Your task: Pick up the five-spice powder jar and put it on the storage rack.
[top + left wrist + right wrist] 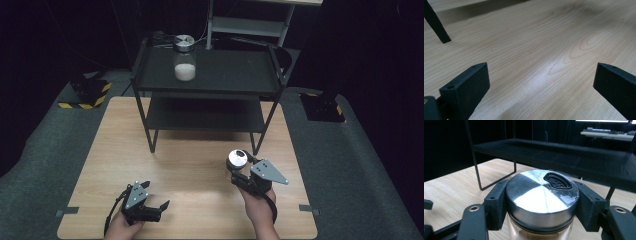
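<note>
Where gripped: shaker jar sits between right claw jaws, clamped at its lid.
Left claw: jaws apart over bare desk.

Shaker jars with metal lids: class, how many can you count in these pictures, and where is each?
2. One jar, holding white powder, stands on the rack's top shelf. The other jar is clamped at its lid by the right gripper above the table.
</note>
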Action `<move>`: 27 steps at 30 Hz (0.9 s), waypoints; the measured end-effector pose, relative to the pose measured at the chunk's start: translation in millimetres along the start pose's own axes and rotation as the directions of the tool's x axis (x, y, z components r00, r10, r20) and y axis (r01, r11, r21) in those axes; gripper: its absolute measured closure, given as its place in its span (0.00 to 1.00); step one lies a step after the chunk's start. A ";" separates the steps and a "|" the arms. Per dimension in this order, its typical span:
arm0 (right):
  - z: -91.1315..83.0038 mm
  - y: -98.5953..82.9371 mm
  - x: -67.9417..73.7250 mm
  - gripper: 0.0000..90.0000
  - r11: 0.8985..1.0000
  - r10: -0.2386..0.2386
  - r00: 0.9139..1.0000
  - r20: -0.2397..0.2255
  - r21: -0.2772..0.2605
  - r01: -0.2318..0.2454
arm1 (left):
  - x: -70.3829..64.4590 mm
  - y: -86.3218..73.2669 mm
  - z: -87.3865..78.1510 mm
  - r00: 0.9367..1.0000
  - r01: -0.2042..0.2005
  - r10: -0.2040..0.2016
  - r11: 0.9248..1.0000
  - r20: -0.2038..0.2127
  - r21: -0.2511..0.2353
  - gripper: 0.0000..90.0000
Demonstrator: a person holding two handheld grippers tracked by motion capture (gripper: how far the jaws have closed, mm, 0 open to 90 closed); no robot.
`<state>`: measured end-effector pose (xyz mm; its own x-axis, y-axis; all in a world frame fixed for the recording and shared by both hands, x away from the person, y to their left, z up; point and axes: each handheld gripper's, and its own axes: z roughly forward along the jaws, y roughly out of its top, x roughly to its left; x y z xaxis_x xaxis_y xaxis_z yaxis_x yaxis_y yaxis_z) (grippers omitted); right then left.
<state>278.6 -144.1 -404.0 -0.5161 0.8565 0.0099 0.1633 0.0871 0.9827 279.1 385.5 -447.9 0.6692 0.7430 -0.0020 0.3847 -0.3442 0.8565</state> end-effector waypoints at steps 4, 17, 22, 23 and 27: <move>-3.2 11.5 -2.3 0.39 1.000 0.007 1.000 -0.008 -0.011 -0.007 | 0.6 0.7 0.6 1.000 0.003 -0.003 1.000 0.004 0.004 0.01; -8.2 49.2 -5.7 0.39 0.999 -0.006 1.000 -0.012 -0.034 0.005 | 2.3 0.3 0.6 1.000 0.006 -0.006 1.000 0.013 0.002 0.01; -8.8 63.0 -5.6 0.39 0.999 -0.015 1.000 -0.013 -0.049 0.014 | 2.0 1.5 0.8 1.000 0.000 0.000 1.000 0.013 0.008 0.01; -8.8 65.7 -6.0 0.39 0.999 -0.015 1.000 -0.014 -0.052 0.014 | 2.1 1.6 0.9 1.000 -0.001 0.001 1.000 0.013 0.009 0.01; -9.4 77.7 -8.4 0.39 0.998 -0.011 1.000 -0.019 -0.062 0.010 | 2.8 0.7 0.7 1.000 0.002 -0.002 1.000 0.017 0.004 0.01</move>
<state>287.7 -149.4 -326.0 -0.5335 0.8458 0.0025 0.1059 0.0639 0.9923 281.7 387.0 -447.6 0.6794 0.7336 -0.0123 0.3883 -0.3454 0.8543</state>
